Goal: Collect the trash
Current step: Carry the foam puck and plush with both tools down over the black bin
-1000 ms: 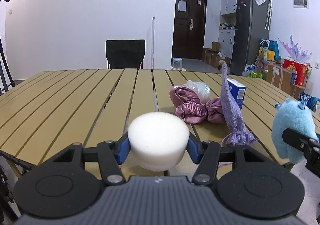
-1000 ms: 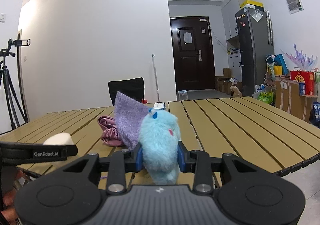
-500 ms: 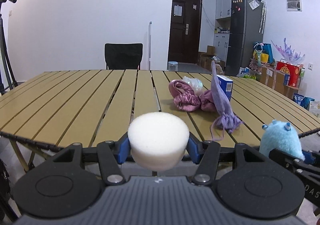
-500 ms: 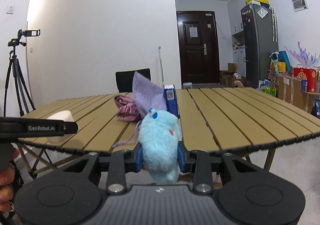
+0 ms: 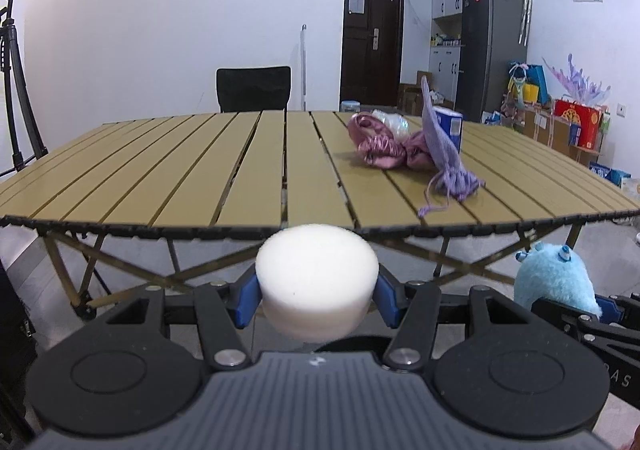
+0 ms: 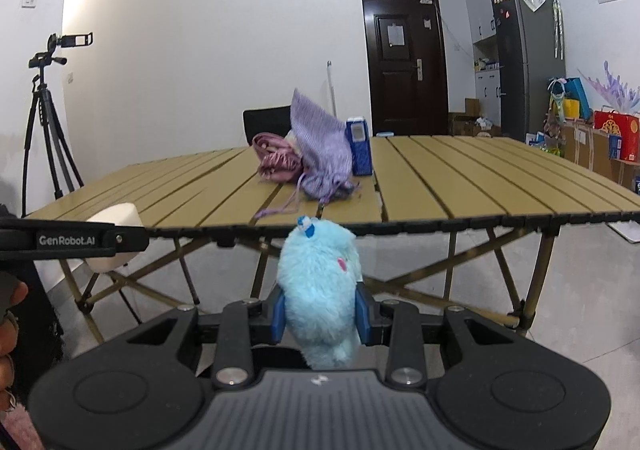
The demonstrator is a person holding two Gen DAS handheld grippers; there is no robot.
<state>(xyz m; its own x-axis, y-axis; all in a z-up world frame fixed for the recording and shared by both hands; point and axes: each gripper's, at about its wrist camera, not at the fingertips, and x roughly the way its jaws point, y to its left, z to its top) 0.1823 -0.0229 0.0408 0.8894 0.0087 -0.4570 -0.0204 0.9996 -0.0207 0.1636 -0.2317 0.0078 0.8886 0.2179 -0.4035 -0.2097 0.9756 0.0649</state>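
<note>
My left gripper is shut on a round white foam puck, held in front of and below the table's near edge. My right gripper is shut on a fluffy light-blue plush toy, also off the table; the toy shows in the left wrist view. The puck and left gripper show in the right wrist view. On the slatted wooden table lie a pink satin cloth, a purple knitted pouch, a blue carton and a crumpled clear plastic bag.
A black chair stands behind the table. A camera tripod is at the left. A fridge, boxes and gift bags line the right wall. A dark door is at the back.
Both grippers have pulled back from the table and dropped below its edge, still holding the puck and the plush toy. The items on the table have not moved.
</note>
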